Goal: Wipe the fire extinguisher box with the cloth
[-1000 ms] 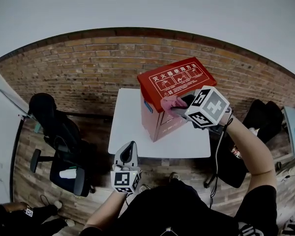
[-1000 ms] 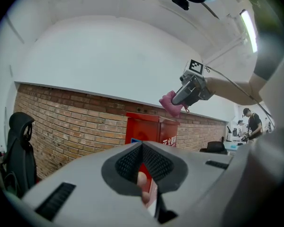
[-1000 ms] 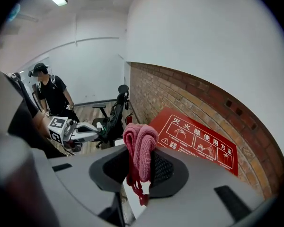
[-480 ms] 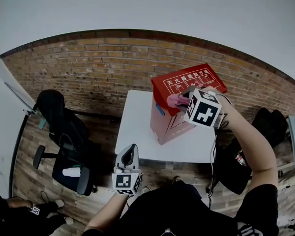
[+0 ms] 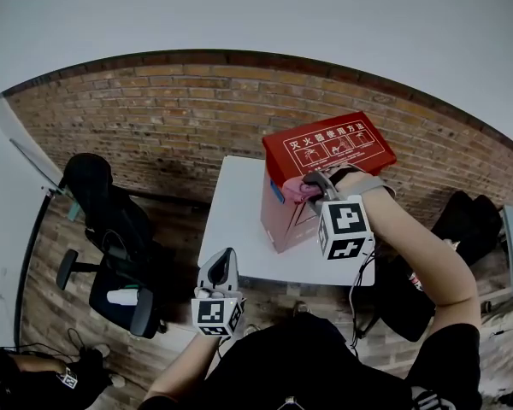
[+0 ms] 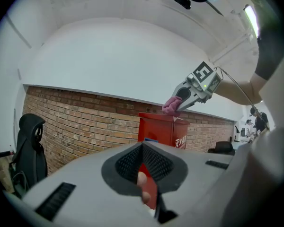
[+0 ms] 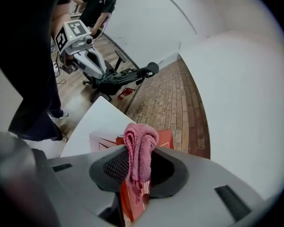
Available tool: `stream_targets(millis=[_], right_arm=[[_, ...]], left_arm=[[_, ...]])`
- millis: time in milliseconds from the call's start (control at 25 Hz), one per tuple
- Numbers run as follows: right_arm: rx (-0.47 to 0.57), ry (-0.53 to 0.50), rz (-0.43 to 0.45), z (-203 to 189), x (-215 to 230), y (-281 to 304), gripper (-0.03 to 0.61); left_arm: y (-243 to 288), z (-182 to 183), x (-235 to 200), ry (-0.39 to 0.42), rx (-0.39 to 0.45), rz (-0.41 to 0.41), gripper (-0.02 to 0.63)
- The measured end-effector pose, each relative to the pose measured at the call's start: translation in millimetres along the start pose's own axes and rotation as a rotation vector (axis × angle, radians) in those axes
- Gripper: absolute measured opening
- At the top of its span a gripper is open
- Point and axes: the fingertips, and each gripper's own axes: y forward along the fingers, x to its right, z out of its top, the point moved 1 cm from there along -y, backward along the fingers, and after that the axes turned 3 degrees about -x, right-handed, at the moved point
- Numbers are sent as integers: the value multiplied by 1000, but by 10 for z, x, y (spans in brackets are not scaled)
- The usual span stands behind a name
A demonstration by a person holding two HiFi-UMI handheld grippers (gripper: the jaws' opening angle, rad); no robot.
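Left tool (image 5: 226, 259) is clenched on nothing, idle off the near-left edge of the surface (image 5: 231, 220), well apart from the work. Fire extinguisher box (image 5: 329, 143) stands on the surface's right half. Right tool (image 5: 315, 180) grips the pink cloth (image 5: 296, 190), which sits at the lid's near-left edge and looks to be touching. Reads as mid-wipe. Next: hold pressure, drag the cloth along the lid or down the near face.

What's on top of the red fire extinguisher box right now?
The folded pink cloth, clamped in the right tool, sits at the front edge of the red box lid, near white printed diagrams. The lid under the cloth is covered.
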Motion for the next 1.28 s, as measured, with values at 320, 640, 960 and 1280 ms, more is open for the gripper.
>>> stream_targets(millis=[320,640,960,1280], right_arm=[[27,-50,-47,-295,-7,7,104],[37,-51,-47,-683,-30,9,106],[44,-56,-65,-994,-18,34,106],[38,-57,-76,-1341,19,85,106]], left_arm=[[184,26,269,9,-3,13,29],[373,26,588,17,-11,15,29],[522,19,780,19,-23,24,29],[704,1,948,20,-37,31,29]])
